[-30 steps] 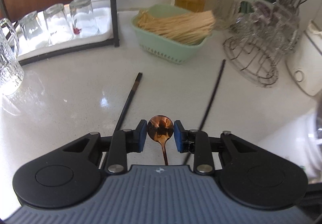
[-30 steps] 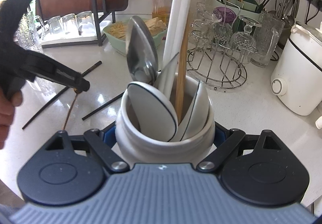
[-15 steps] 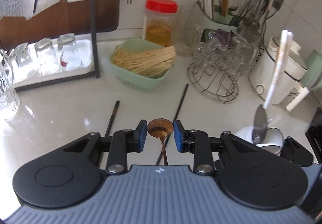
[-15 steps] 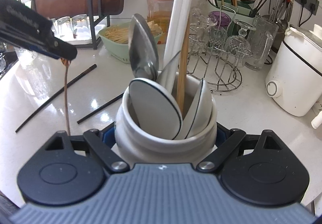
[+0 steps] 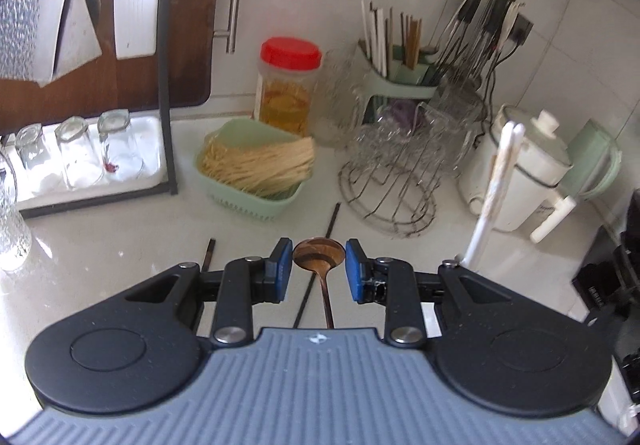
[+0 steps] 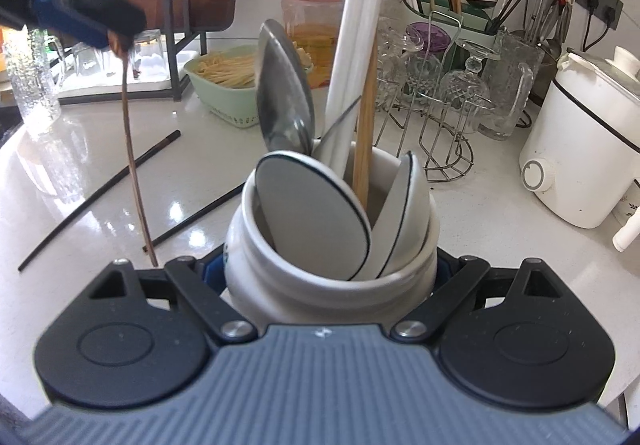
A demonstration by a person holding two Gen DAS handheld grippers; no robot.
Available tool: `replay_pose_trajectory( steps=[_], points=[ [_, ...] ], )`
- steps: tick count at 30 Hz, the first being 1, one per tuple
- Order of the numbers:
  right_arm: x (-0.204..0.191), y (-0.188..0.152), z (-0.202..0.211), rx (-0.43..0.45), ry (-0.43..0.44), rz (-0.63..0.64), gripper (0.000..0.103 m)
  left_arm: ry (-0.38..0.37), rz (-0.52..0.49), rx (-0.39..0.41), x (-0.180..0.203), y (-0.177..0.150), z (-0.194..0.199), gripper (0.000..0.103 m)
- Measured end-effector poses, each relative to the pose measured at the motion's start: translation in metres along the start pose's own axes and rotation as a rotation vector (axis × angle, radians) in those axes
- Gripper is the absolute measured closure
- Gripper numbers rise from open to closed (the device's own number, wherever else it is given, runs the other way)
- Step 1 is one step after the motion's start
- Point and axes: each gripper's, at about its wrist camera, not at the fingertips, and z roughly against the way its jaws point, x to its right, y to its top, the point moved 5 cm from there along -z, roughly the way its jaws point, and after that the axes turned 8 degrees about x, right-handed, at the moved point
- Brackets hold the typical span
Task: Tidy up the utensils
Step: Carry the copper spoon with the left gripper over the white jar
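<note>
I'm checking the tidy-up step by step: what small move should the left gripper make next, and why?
Probably carry the copper spoon sideways over the white jar and lower it handle first. The left gripper holds it by the bowl, hanging clear of the counter, while the right gripper brackets the jar, its jaws having just been opening.

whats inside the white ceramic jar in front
In the white ceramic jar: a metal spoon, white ceramic spoons with dark rims, white chopsticks and wooden chopsticks, all standing upright. Their lower ends and the jar's bottom are hidden.
</note>
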Motion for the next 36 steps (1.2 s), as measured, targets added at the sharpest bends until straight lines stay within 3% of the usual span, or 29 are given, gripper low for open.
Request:
replay_pose_trajectory(
  steps=[9, 20, 36],
  points=[
    [-0.003, 0.002, -0.002, -0.016, -0.036, -0.015, 0.009, -0.092, -0.019, 0.072, 0.025, 0.045, 0.038, 0.07],
    [-0.021, 0.008, -0.007, -0.014, -0.02, -0.004, 0.009, -0.182, -0.019, 0.149, 0.051, 0.083, 0.064, 0.07],
    [-0.021, 0.008, -0.008, 0.008, -0.007, -0.001, 0.01, -0.209, -0.055, 0.076, 0.069, 0.058, 0.022, 0.07]
  ],
)
